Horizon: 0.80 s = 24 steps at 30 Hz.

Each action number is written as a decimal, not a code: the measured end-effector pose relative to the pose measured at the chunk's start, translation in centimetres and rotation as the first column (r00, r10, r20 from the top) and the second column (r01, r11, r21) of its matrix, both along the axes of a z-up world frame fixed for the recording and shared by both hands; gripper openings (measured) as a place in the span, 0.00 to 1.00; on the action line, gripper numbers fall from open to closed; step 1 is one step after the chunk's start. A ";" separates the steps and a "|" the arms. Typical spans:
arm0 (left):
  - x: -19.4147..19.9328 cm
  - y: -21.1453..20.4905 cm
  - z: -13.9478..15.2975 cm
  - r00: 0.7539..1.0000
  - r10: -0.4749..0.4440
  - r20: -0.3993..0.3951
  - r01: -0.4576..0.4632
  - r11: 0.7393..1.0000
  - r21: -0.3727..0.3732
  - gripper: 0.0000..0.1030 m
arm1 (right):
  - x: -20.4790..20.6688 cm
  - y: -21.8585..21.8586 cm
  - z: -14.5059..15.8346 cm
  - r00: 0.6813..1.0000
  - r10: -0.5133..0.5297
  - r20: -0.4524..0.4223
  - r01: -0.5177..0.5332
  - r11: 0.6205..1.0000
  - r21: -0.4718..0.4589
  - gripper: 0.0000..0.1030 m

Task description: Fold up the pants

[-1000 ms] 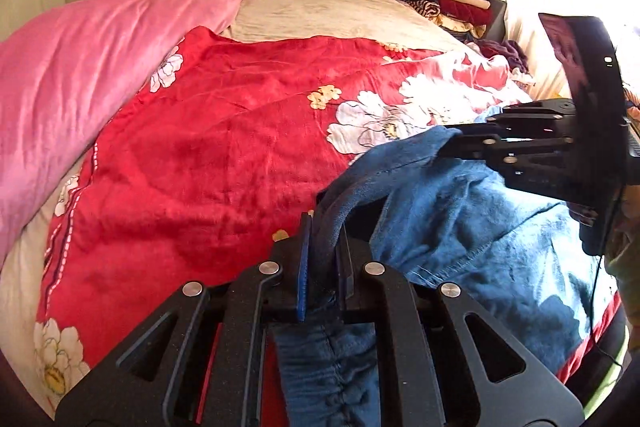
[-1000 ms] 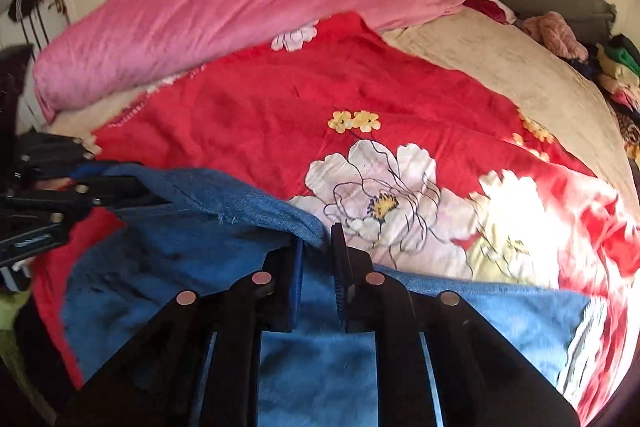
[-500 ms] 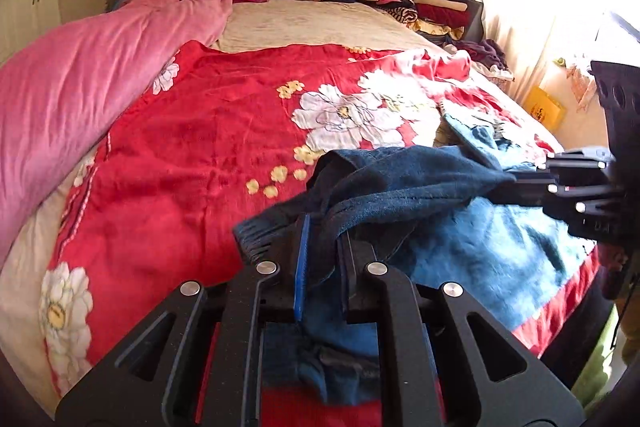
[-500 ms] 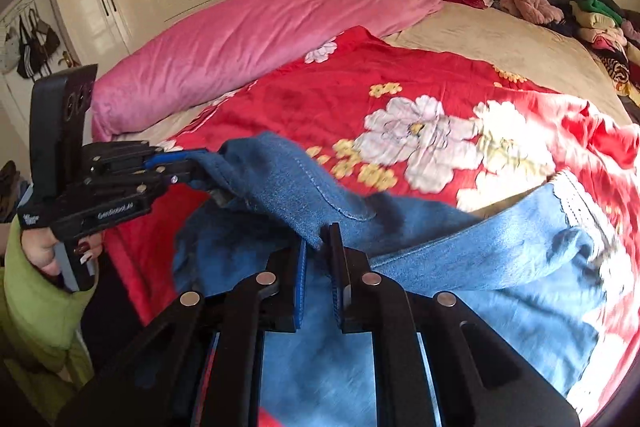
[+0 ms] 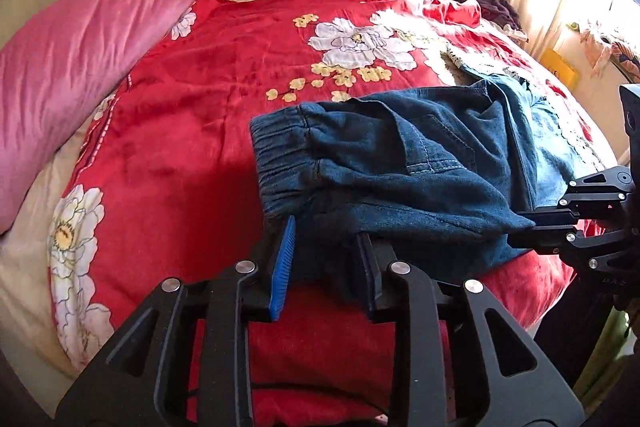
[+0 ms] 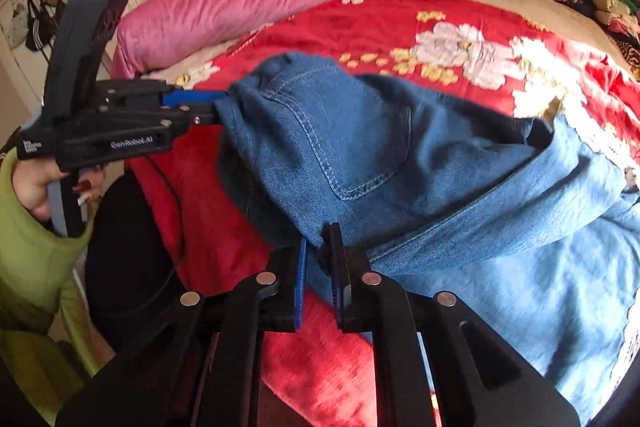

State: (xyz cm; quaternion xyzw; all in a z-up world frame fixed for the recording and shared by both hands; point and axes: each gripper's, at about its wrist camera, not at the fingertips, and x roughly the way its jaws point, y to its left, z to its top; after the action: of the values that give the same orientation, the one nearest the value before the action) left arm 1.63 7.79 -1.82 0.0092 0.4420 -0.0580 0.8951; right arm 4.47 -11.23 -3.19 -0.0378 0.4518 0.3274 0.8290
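Left gripper (image 5: pixel 326 263) jaws opening off the jeans (image 5: pixel 400 171) waistband, right gripper (image 6: pixel 318 275) clamped on denim; fold laid on red bedspread (image 5: pixel 192 115), next release right, smooth flat.

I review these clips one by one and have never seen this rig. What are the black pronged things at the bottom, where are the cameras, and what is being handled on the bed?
A person holds two hand-held grippers, each with a camera looking along its fingers; there is no robot. The left view shows the left gripper below, jaws opening, denim between them but no longer pinched. The right view shows the right gripper shut on the blue pants. The left hand, in a green sleeve, appears there too. The pants hang over a red flowered blanket, beside a pink quilt.
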 end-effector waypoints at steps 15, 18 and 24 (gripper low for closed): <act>0.3 -2.2 3.0 0.998 -0.044 0.045 0.051 0.983 -0.177 0.26 | -1.0 1.3 -2.3 0.999 0.041 -0.030 -0.042 0.999 -0.031 0.14; 1.7 -3.3 0.3 1.000 -0.009 -0.019 0.009 1.000 -0.018 0.26 | -1.3 0.6 -1.3 0.997 0.055 -0.059 -0.054 0.998 0.018 0.19; 0.7 -1.8 -1.6 0.998 -0.005 -0.062 0.002 0.999 -0.048 0.26 | -0.8 -0.2 0.6 0.999 -0.016 0.029 0.014 0.999 0.046 0.25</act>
State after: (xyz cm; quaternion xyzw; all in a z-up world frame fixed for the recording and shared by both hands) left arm 2.28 5.98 -3.38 -0.0133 0.4683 -0.0702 0.8807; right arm 3.69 -11.42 -2.64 -0.0203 0.4322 0.3308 0.8387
